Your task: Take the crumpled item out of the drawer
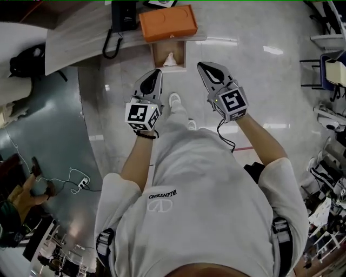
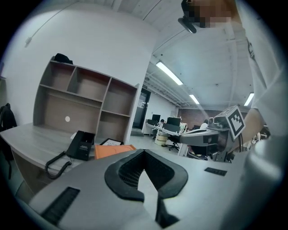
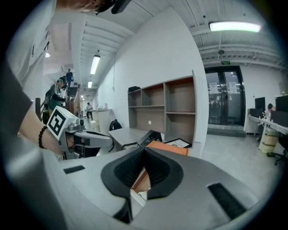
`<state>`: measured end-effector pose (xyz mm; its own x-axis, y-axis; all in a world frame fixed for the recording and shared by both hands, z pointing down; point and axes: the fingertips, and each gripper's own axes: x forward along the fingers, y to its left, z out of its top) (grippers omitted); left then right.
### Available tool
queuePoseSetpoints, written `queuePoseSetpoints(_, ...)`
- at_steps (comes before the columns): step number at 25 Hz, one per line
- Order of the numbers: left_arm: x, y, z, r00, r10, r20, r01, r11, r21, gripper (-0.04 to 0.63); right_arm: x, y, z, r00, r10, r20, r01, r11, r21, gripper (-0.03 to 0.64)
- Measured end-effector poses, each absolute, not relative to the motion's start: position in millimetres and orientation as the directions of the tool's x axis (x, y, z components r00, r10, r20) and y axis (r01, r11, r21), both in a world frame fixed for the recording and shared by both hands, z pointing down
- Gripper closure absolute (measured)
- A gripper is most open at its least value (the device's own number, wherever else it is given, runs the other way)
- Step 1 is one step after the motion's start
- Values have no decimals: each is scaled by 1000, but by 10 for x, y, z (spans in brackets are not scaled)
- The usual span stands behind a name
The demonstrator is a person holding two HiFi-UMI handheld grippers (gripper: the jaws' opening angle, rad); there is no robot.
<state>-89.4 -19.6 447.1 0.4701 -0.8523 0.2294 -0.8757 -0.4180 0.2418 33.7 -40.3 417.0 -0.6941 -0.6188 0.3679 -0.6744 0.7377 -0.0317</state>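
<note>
An open wooden drawer (image 1: 157, 55) juts out from under the desk (image 1: 75, 43). A white crumpled item (image 1: 170, 59) lies inside it. My left gripper (image 1: 158, 72) hovers just below and left of the drawer, jaws shut and empty. My right gripper (image 1: 200, 65) is level with it on the drawer's right, also shut with nothing held. In the right gripper view, the drawer (image 3: 140, 179) and a bit of the white item (image 3: 143, 196) show through the gap behind my shut right gripper (image 3: 145, 151). The left gripper view shows my left gripper (image 2: 144, 152) closed, pointing at the desk.
An orange box (image 1: 167, 22) and a black desk phone (image 1: 123, 15) with a coiled cord sit on the desk above the drawer. A shelf unit (image 2: 85, 103) stands at the desk's back. Chairs (image 1: 331, 70) are at the right; a cable and power strip (image 1: 81, 183) lie on the floor left.
</note>
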Motion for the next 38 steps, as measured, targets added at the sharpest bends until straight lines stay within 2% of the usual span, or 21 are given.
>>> queuePoseSetpoints(8,-1006,-805,5134,480,-830,284,-864,-391,317,594,-18,-943,4820,-675,-614,409,-705,700,-113,617)
queuePoseSetpoints(18,-864,-1123,6029,500,-773,391,-857,-377,352,584,-154,-1301,5534,-656,-596,463,-714,688,-127,617)
queuePoseSetpoints(26,-736,-1262,6669,453,-746,488,-889,-338,308,568,-154,-1303,6354,-651,-544,530,-722,660,-209,617)
queuePoseSetpoints(31,-703,-1369,7151,432,-723,540,-900,-309,307,540,-144,-1359,6884,-631,-528,568,-743,624,-244,617)
queuePoseSetpoints(38,-634,-1363,7700,405,-682,609,-912,-257,319,460,-124,-1379,7367,-599,-521,608,-774,570,-274,617)
